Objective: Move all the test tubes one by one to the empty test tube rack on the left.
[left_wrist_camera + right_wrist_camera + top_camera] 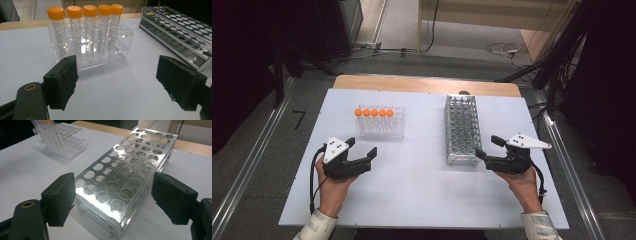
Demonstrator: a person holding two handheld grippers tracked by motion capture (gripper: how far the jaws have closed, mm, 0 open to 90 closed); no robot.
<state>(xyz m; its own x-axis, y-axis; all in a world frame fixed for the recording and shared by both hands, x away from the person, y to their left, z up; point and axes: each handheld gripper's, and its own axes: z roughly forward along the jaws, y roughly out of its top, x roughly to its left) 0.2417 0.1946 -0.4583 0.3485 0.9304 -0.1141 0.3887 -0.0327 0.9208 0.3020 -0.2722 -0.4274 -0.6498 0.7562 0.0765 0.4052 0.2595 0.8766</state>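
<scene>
Several clear tubes with orange caps [374, 113] [85, 27] stand in the back row of a clear plastic rack [380, 129] [120, 47] on the white table. An empty metal rack [462, 130] [130, 162] with many round holes lies to its right. My left gripper [362, 146] [117, 82] rests open on the table just in front of the clear rack, with nothing between its jaws. My right gripper [487, 147] [113, 200] is open at the metal rack's near right corner. In the right gripper view that near end sits between the jaws, and the pads stand clear of it.
The white table top [422, 185] has bare room in front of both racks and between the hands. A wooden strip [422, 84] runs along the far edge. Cables and dark stands [557, 60] lie on the floor beyond.
</scene>
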